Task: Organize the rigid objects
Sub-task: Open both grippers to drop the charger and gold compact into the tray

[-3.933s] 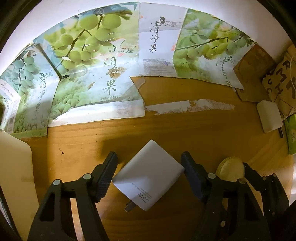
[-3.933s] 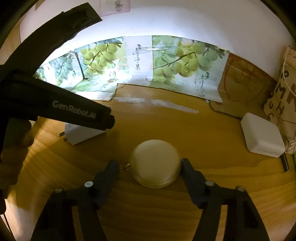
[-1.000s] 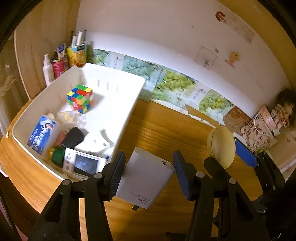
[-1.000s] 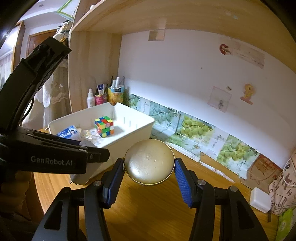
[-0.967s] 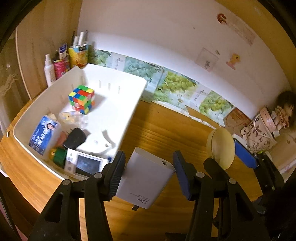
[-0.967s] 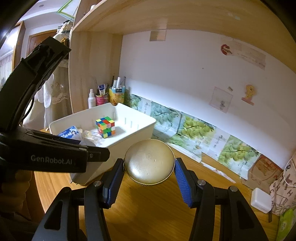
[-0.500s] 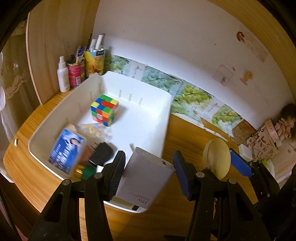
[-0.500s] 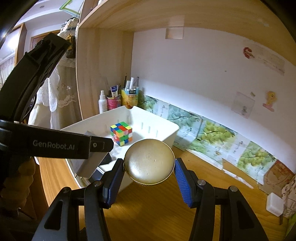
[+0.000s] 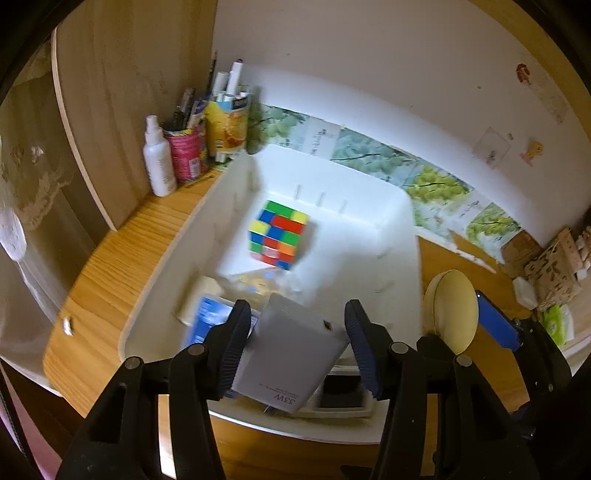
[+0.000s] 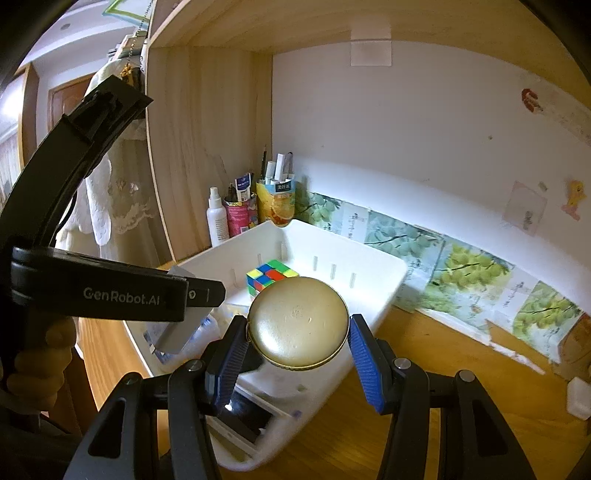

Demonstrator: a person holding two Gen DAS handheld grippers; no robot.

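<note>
Clamping a gold tin [image 10: 298, 323], the right tool [image 10: 298, 343] views the left tool's [image 9: 293, 345] hand [image 10: 35, 363], whose own view shows its pads closing onto a charger [image 9: 291, 356].

A bin [image 9: 402, 199] sits on a desk [image 9: 122, 251], cube [image 9: 279, 232] inside, cups [image 9: 225, 125] behind its far-left corner.

- A wooden desk [image 10: 436, 417] meets a white wall [image 10: 406, 147] carrying small stickers at three o'clock.
- A wood side panel [image 10: 207, 155] stands at ten o'clock (lace curtain [image 10: 122, 206] beyond it).
- A wooden shelf [image 10: 295, 26] spans twelve o'clock.
</note>
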